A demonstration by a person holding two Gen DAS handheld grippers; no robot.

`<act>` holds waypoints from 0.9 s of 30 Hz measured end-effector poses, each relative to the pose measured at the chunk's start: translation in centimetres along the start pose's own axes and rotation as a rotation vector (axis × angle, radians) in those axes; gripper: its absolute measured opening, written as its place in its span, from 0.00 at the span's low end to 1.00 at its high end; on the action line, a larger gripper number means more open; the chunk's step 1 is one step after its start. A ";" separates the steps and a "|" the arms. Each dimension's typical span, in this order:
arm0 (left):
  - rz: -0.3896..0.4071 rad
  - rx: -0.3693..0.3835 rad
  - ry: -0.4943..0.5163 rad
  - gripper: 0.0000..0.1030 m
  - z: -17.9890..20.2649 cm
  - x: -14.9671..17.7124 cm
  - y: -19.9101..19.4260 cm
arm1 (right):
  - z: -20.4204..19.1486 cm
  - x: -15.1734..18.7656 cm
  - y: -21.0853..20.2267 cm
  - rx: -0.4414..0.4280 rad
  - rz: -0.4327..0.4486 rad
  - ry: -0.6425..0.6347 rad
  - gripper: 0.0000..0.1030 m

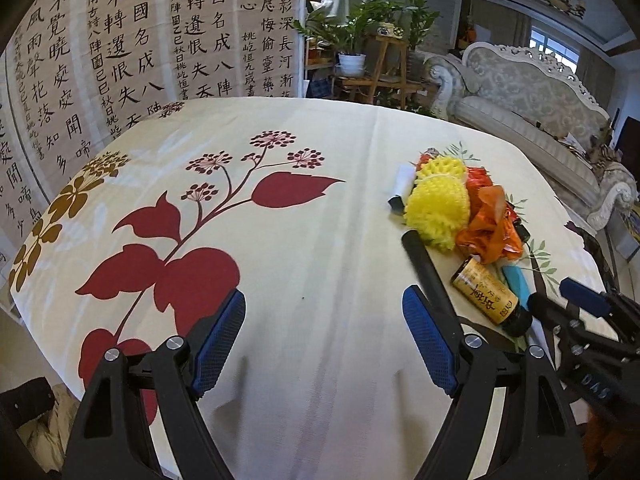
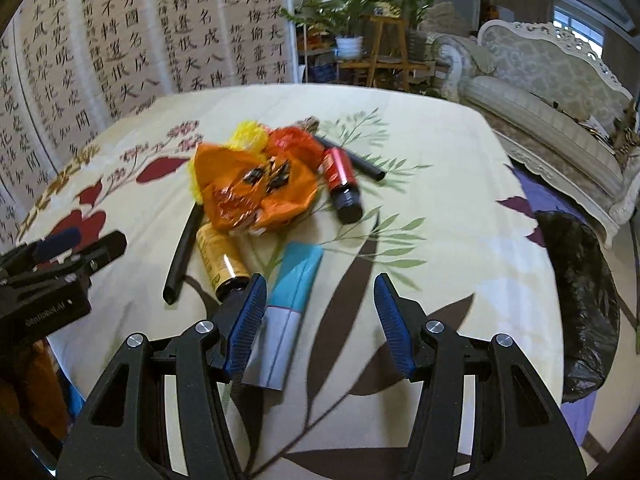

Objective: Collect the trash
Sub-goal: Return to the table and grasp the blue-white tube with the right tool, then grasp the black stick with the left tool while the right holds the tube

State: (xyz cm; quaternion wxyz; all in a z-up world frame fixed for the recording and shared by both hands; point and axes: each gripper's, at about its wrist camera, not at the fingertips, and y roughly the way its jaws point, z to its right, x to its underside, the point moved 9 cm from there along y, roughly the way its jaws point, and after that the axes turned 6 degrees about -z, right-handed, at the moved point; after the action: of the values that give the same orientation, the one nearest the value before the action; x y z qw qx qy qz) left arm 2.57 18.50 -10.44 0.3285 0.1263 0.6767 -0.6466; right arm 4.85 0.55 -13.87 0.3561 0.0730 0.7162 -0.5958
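Note:
A pile of trash lies on the floral tablecloth (image 1: 304,208): yellow foam nets (image 1: 436,204), an orange wrapper (image 2: 256,188), a gold-labelled bottle (image 2: 220,258), a red bottle (image 2: 340,176), black tubes (image 2: 184,252) and a blue-and-silver packet (image 2: 286,304). My left gripper (image 1: 324,340) is open and empty over bare cloth, left of the pile. My right gripper (image 2: 320,320) is open, its left finger beside the blue packet and touching nothing. The gold-labelled bottle also shows in the left wrist view (image 1: 486,294).
A black trash bag (image 2: 576,304) hangs at the table's right edge. A calligraphy screen (image 1: 120,52) stands behind the table, with potted plants (image 1: 360,32) and a sofa (image 1: 532,96) beyond. The right gripper's body shows at the right of the left wrist view (image 1: 588,320).

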 end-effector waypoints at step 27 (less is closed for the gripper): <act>-0.076 0.052 0.061 0.76 5.0 0.0 2.2 | 6.1 1.7 0.0 0.072 -0.028 0.076 0.19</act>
State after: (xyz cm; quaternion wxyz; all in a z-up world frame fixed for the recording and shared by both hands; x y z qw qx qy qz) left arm 5.27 13.97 -11.97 0.2796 0.1288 0.6738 -0.6717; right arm 6.19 -5.53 -15.11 0.3175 0.0982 0.7081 -0.6230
